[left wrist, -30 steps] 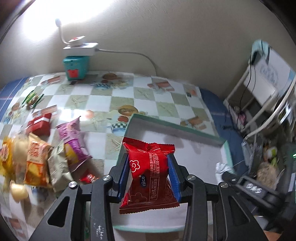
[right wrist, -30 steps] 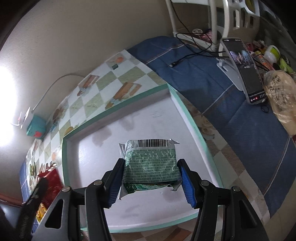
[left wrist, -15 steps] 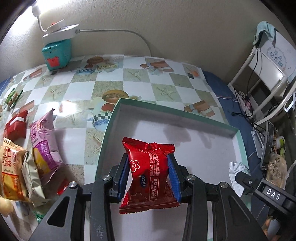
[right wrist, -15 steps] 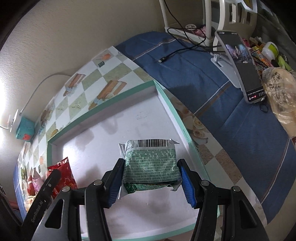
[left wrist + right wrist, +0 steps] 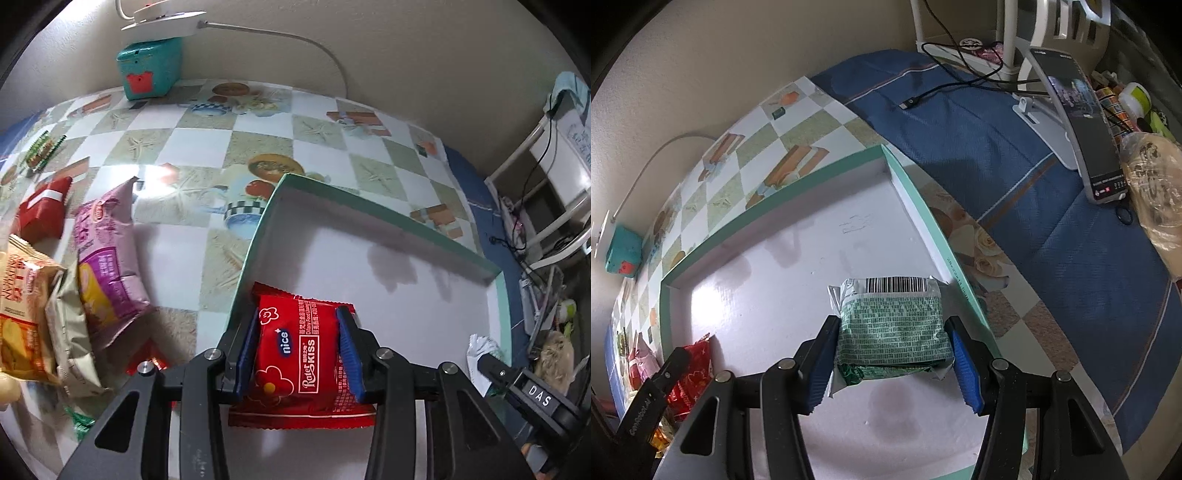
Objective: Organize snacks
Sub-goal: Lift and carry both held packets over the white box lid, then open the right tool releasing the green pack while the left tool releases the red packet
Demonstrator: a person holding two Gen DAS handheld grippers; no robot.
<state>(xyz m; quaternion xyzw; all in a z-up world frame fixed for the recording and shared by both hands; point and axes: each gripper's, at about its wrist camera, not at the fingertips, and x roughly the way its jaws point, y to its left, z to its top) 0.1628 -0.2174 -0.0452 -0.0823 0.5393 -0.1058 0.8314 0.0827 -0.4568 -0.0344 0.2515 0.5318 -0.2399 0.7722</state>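
Claws (image 5: 300, 354) (image 5: 892, 360) pinch crinkly foil packets (image 5: 299, 358) (image 5: 892, 325).

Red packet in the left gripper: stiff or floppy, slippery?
The red packet probably handles soft: its sides pinch in between the left gripper pads. The glossy film may be slippery. It looks light; its lower edge hangs unsupported over the tray without sagging.

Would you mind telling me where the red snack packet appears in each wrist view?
Left wrist: red snack packet at lower centre, clamped between the left gripper jaws, over the tray.
Right wrist: same packet at the lower left edge.
Shared landmark: the green-rimmed tray.
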